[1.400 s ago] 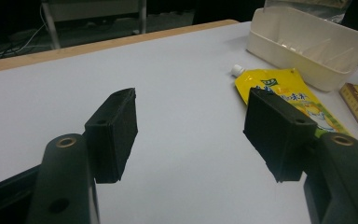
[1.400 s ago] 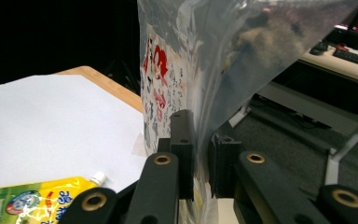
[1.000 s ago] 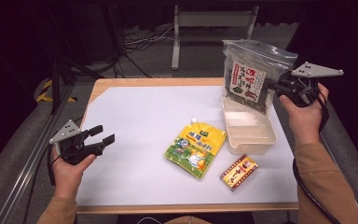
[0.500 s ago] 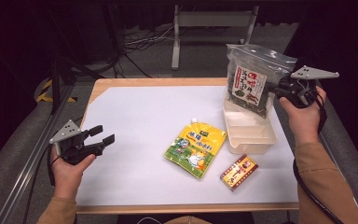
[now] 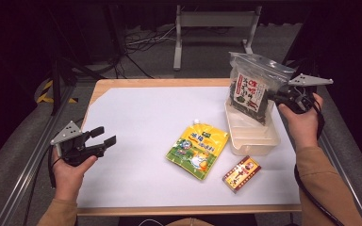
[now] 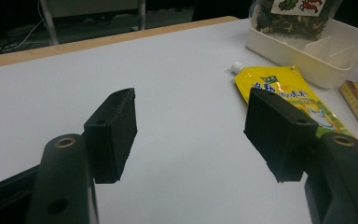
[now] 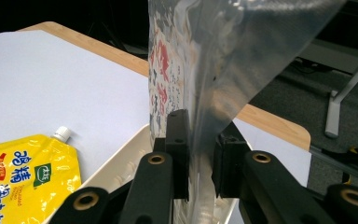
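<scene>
A clear zip bag point(image 5: 252, 92) of dark green snack with a red-and-white label stands upright, its bottom inside the white tray point(image 5: 264, 148). My right gripper point(image 5: 275, 96) grips the bag's right edge. In the right gripper view the bag's film point(image 7: 200, 70) runs between the two jaws point(image 7: 200, 149), which have just been opening slightly and still touch it. My left gripper point(image 5: 103, 135) hovers over the bare white mat at the left, open with nothing between its jaws point(image 6: 191, 130).
A yellow spouted pouch point(image 5: 198, 148) lies flat mid-table, left of the tray. A small red-and-gold box point(image 5: 242, 173) lies in front of the tray near the table's front edge. Dark floor, cables and a metal stand sit beyond the far edge.
My right gripper has come down and slightly left with the bag, so the bag's bottom now sits in the tray. The left gripper has stayed where it was.
</scene>
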Available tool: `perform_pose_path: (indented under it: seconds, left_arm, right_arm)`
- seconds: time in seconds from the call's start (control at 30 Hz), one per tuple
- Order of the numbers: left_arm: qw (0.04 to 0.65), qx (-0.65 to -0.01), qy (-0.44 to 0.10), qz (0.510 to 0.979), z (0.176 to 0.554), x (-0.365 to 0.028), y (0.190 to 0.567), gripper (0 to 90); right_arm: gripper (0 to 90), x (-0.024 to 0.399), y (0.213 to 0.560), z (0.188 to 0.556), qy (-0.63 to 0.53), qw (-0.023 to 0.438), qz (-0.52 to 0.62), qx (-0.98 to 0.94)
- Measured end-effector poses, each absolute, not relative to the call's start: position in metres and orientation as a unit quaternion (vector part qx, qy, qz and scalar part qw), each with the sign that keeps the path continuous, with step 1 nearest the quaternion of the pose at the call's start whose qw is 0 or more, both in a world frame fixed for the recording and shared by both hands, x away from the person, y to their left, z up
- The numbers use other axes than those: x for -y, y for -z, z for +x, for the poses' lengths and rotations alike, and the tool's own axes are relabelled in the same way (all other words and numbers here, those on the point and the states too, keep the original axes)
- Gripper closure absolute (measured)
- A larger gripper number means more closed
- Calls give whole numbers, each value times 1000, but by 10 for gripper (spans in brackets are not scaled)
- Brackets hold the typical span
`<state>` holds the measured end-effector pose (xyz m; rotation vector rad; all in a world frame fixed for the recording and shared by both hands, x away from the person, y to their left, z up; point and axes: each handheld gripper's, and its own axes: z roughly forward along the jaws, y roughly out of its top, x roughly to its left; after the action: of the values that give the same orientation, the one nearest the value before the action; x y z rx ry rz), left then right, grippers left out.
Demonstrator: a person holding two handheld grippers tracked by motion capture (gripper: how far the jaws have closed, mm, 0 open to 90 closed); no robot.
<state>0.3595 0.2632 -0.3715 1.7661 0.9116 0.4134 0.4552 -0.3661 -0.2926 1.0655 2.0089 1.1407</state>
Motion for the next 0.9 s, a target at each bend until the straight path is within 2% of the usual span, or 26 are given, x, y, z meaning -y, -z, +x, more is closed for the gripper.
perform_pose_path:
  seconds: [0.4, 0.6, 0.63, 0.7, 0.9]
  left_arm:
    - [526, -374, -169, 745, 364, -256, 372, 347]
    - [528, -373, -166, 745, 368, -253, 372, 344]
    - [528, -373, -166, 745, 368, -253, 372, 344]
    - [527, -372, -163, 747, 369, -251, 372, 341]
    - [526, -362, -157, 753, 377, -243, 372, 337]
  right_arm:
    - [739, 378, 299, 452, -422, 282, 422, -751]
    - [573, 380, 298, 448, -433, 277, 432, -741]
    - [573, 380, 298, 448, -433, 277, 432, -741]
    - [501, 381, 298, 444, -441, 273, 436, -735]
    - [428, 384, 295, 433, -446, 280, 435, -731]
